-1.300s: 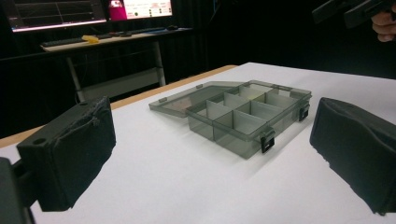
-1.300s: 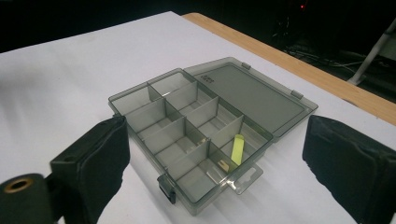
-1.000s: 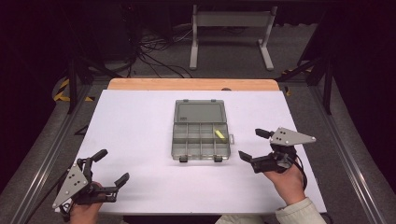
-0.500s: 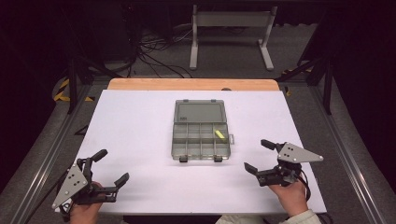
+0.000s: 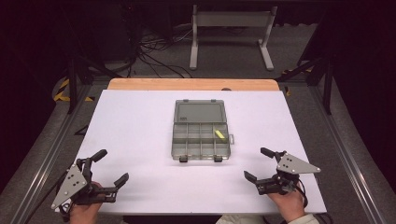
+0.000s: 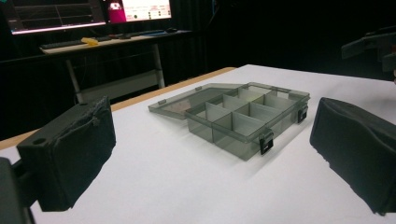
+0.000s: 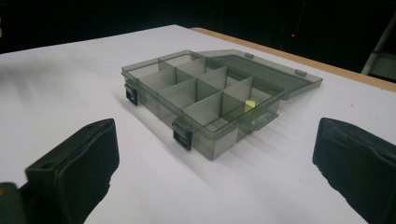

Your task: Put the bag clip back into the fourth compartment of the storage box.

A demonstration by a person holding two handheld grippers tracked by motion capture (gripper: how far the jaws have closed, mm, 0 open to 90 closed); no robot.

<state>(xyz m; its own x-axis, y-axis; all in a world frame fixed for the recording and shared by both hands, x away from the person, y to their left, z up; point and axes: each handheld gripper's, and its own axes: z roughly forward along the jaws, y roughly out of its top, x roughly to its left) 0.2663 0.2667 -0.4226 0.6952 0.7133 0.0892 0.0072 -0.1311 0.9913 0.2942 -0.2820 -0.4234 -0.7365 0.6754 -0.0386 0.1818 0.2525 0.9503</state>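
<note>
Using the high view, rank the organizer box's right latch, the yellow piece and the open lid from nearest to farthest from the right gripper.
From the right gripper:
1. Right latch, on the box's near edge.
2. Yellow piece, in a right-hand compartment.
3. Open lid, flat behind the box.

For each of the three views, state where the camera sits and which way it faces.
High view: above the person's side, looking forward and down at the white table; both hands show, with the left gripper and right gripper.
Left gripper view: low at the table's left, facing the open organizer box between its own jaws.
Right gripper view: low at the right, facing the box's latches.
All three share the box; a small yellow piece lies inside.
</note>
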